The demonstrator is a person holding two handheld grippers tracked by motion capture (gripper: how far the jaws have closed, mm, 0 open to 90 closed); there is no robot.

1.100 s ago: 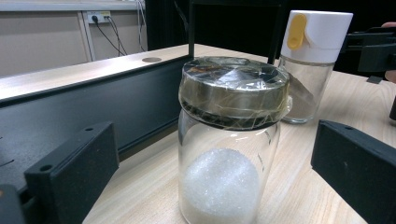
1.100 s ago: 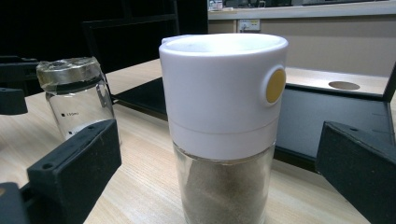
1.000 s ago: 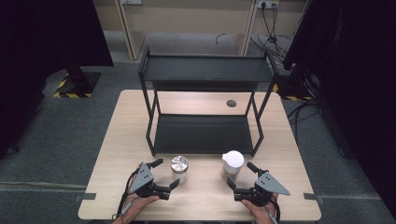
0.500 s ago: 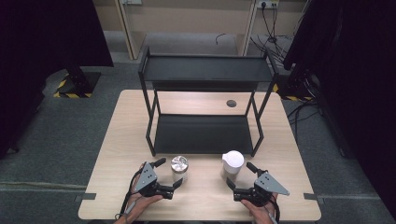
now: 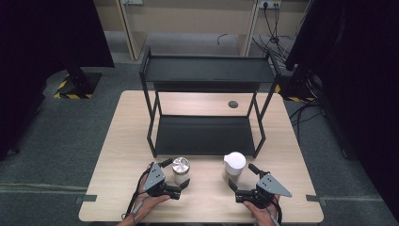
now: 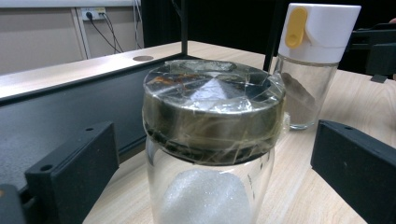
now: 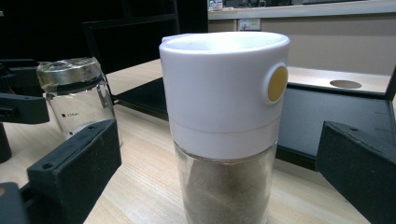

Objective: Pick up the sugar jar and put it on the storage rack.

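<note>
Wooden worktop (image 5: 117, 141) seen from above, with a black two-tier rack (image 5: 207, 94) standing on its far half. Two containers stand upright on the near half, just in front of the rack's lower shelf. Left: a glass jar (image 5: 180, 170) with a metal lid wrapped in clear tape, holding a white granular substance. Right: a glass shaker (image 5: 234, 165) with a white cap and yellow button, holding brown powder.

Left hand-held gripper (image 5: 178, 177): jaws wide open, one on each side of the jar. In the left gripper view the jar (image 6: 210, 140) sits between the jaws with a clear gap on both sides; nothing is gripped. The shaker (image 6: 310, 60) stands farther off to the right.

Right hand-held gripper (image 5: 242, 178): jaws wide open, flanking the shaker. In the right gripper view the shaker (image 7: 224, 116) stands centred between the jaws, with space on either side; nothing is gripped. The jar (image 7: 74, 93) appears at left, near the other gripper's black jaws.
</note>
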